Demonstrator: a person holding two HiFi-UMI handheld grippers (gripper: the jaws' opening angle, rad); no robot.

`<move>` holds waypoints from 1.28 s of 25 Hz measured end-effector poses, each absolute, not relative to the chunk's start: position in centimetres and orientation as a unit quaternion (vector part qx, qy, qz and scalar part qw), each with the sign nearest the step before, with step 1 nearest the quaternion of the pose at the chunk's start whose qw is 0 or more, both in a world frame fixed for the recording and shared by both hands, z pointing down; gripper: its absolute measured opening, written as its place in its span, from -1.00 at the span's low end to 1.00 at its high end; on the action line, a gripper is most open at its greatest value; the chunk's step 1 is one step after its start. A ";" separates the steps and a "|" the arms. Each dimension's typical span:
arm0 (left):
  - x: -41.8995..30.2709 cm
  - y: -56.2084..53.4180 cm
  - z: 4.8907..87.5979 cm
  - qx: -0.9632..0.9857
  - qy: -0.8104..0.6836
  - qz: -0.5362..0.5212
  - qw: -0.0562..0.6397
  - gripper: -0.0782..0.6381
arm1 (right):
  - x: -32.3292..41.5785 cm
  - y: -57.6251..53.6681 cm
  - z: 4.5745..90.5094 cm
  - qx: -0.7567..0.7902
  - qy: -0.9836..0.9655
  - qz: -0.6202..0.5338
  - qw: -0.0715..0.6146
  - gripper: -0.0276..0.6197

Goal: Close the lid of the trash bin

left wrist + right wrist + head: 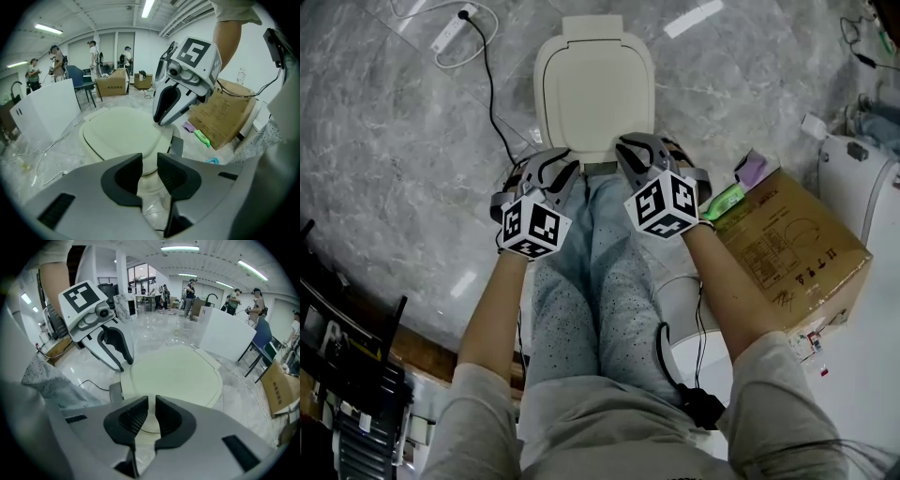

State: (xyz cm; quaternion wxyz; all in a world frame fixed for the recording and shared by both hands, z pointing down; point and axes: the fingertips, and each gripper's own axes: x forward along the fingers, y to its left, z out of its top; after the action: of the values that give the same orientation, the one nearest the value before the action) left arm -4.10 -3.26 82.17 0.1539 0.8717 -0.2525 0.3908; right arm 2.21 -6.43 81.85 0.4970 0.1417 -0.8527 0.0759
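Trash-bin lid (595, 94): cream, lying flat on the grey floor (384, 159) just beyond the person's knees; it looks down or nearly so.
Left tongs (149, 165): jaws slightly apart, empty, over the lid's near left edge.
Right tongs (151, 409): jaws a slit apart, empty, over the near right edge.
Advice: press both tips down evenly on the near rim until the lid seats.

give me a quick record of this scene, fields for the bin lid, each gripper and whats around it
bin lid: cream, looks flat and down, hinge on the far side
left gripper: over the lid's near edge, jaws apart, nothing between them
right gripper: beside it over the same edge, jaws a thin gap apart, nothing gripped
surroundings: cardboard box to the right, power strip on the marble floor
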 end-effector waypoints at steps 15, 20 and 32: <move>-4.1 -3.5 82.6 0.860 -0.264 0.396 0.184 -0.52 | 3.3 -4.7 82.1 0.160 -0.843 0.110 0.502 -0.79; -4.1 -3.8 82.8 0.856 -0.271 0.397 0.191 -0.57 | 3.5 -4.9 82.7 0.159 -0.837 0.120 0.509 -0.80; -4.5 -4.5 82.7 0.830 -0.277 0.427 0.229 -0.68 | 3.2 -5.3 82.7 0.188 -0.814 0.209 0.509 -0.81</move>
State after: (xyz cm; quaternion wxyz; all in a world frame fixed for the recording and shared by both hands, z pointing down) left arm -4.53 -4.53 82.73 0.2294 0.8298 -0.2767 0.4270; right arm 3.24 -5.28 82.69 0.5090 0.1882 -0.8136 0.2088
